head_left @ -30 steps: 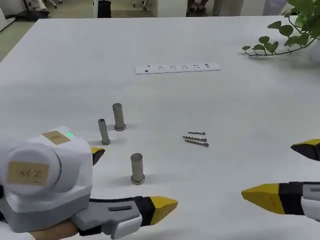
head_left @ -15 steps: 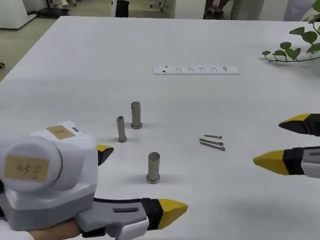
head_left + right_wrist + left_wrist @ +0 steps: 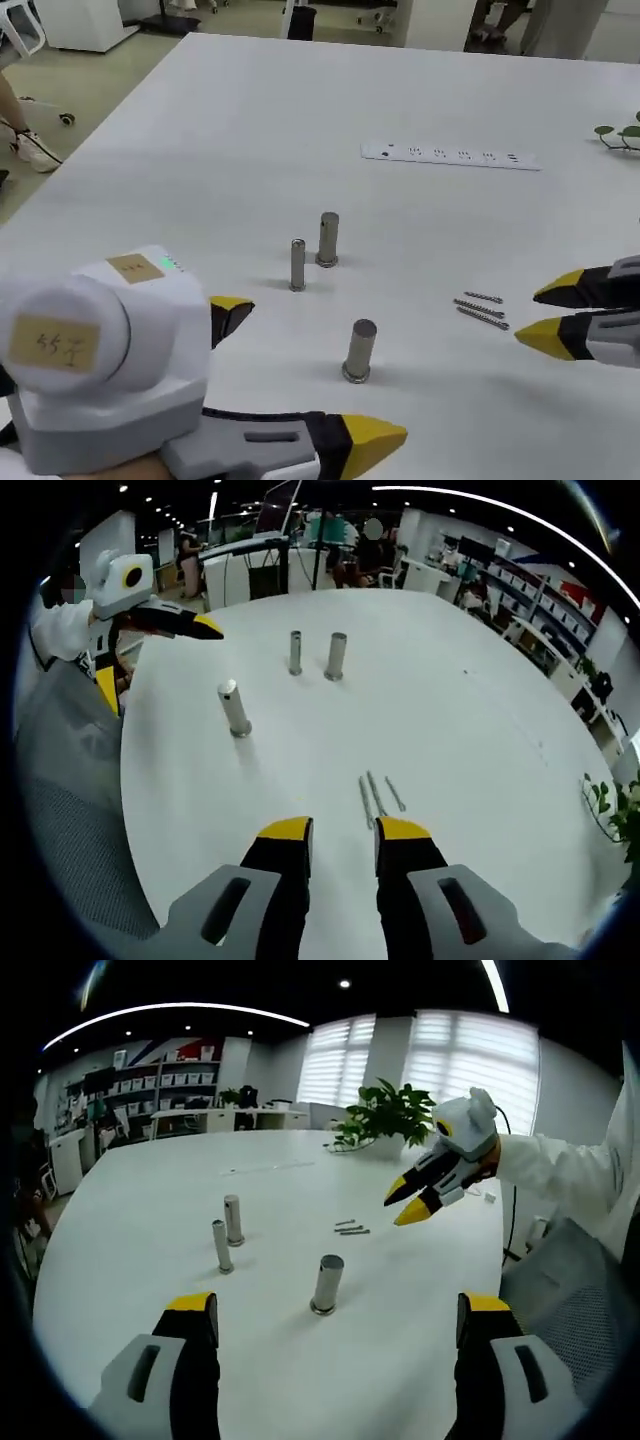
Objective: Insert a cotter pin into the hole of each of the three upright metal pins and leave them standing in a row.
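Note:
Three upright metal pins stand on the white table: two close together [image 3: 327, 238] [image 3: 297, 264] and one nearer me [image 3: 359, 350]. Three cotter pins [image 3: 482, 308] lie side by side to their right. My left gripper [image 3: 310, 372] is wide open low at the front, and the nearest pin [image 3: 326, 1283] stands just ahead between its jaws. My right gripper [image 3: 532, 315] hovers open with a narrow gap just right of the cotter pins [image 3: 377, 795], which lie right ahead of its tips [image 3: 344, 830]. Neither gripper holds anything.
A white power strip [image 3: 450, 156] lies farther back on the table. Plant leaves [image 3: 620, 135] reach in at the far right. The table's left edge [image 3: 110, 150] runs diagonally, with floor beyond it. A person's white sleeve [image 3: 560, 1160] is behind the right gripper.
The head camera has swung left. My right gripper has come closer to the cotter pins and its jaws have narrowed. The left gripper has stayed wide open.

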Motion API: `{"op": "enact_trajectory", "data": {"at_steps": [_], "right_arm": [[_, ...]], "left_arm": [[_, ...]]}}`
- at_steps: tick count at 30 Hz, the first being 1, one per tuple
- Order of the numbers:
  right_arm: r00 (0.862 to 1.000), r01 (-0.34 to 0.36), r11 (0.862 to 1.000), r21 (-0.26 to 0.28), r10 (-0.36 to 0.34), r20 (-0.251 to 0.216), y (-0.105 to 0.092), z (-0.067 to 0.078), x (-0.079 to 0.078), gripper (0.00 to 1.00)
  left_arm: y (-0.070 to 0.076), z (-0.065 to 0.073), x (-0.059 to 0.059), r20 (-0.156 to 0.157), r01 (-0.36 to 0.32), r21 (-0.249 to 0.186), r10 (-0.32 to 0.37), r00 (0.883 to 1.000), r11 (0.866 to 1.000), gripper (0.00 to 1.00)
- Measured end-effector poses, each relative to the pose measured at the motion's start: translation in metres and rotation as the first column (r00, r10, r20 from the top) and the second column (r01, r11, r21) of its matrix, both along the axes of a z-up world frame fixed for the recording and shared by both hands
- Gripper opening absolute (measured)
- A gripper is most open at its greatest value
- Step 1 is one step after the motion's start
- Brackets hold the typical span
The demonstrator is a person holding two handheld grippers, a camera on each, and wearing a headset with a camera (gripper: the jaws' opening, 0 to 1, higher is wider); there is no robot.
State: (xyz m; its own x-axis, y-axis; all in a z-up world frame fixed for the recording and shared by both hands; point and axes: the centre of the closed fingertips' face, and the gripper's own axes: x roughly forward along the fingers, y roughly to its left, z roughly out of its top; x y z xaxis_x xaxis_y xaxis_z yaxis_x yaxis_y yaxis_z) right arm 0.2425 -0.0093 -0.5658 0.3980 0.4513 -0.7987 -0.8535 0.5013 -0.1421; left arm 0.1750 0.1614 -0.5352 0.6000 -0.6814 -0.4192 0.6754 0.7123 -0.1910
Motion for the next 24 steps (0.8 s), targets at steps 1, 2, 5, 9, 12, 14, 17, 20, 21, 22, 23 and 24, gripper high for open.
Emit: {"op": "enact_trajectory", "data": {"at_steps": [1,2,5,9,12,14,17,20,21,22,23,24], "right_arm": [[1.000,0.000,1.000,0.005,0.000,-0.007,0.002,-0.003,0.003,0.15],[1.000,0.002,1.000,0.011,-0.002,-0.019,0.003,-0.005,0.004,0.15],[0.999,-0.017,1.000,-0.012,0.016,-0.044,0.004,-0.014,0.008,0.14],[0.998,-0.040,0.996,-0.079,0.036,-0.050,-0.002,-0.023,0.014,0.10],[0.998,-0.034,0.996,-0.087,0.029,-0.060,-0.004,-0.027,0.019,0.10],[0.997,-0.034,0.995,-0.097,0.027,-0.067,-0.006,-0.030,0.022,0.10],[0.996,-0.026,0.995,-0.095,0.018,-0.084,-0.007,-0.034,0.026,0.07],[0.996,-0.018,0.996,-0.083,0.011,-0.087,-0.006,-0.034,0.027,0.05],[0.996,-0.016,0.997,-0.077,0.009,-0.089,-0.005,-0.034,0.028,0.05],[0.996,-0.014,0.997,-0.077,0.007,-0.090,-0.005,-0.035,0.028,0.05],[0.996,-0.016,0.996,-0.083,0.008,-0.091,-0.005,-0.036,0.029,0.05],[0.996,-0.018,0.996,-0.088,0.010,-0.088,-0.005,-0.037,0.030,0.05]], "left_arm": [[0.002,0.001,0.000,0.004,-0.002,0.002,0.002,1.000,1.000,0.99],[0.003,0.001,-0.001,0.004,-0.002,0.001,0.002,1.000,1.000,0.99],[0.005,-0.001,-0.002,-0.001,0.001,0.014,-0.001,1.000,1.000,0.93],[0.008,-0.006,-0.006,-0.008,0.008,0.033,-0.008,1.000,0.999,0.93],[0.009,-0.009,-0.008,-0.024,0.010,0.032,-0.009,1.000,0.999,0.92],[0.010,-0.010,-0.008,-0.025,0.010,0.032,-0.009,1.000,0.999,0.92],[0.017,-0.014,-0.006,-0.039,-0.012,0.029,0.013,0.999,1.000,0.92],[0.020,-0.015,-0.006,-0.051,-0.016,0.027,0.018,0.999,1.000,0.90],[0.021,-0.016,-0.006,-0.053,-0.023,0.030,0.025,0.998,0.999,0.89],[0.022,-0.016,-0.005,-0.053,-0.025,0.031,0.026,0.998,0.999,0.89],[0.023,-0.016,-0.006,-0.053,-0.026,0.033,0.027,0.998,0.999,0.89],[0.023,-0.016,-0.006,-0.054,-0.027,0.032,0.029,0.998,0.999,0.89]]}}
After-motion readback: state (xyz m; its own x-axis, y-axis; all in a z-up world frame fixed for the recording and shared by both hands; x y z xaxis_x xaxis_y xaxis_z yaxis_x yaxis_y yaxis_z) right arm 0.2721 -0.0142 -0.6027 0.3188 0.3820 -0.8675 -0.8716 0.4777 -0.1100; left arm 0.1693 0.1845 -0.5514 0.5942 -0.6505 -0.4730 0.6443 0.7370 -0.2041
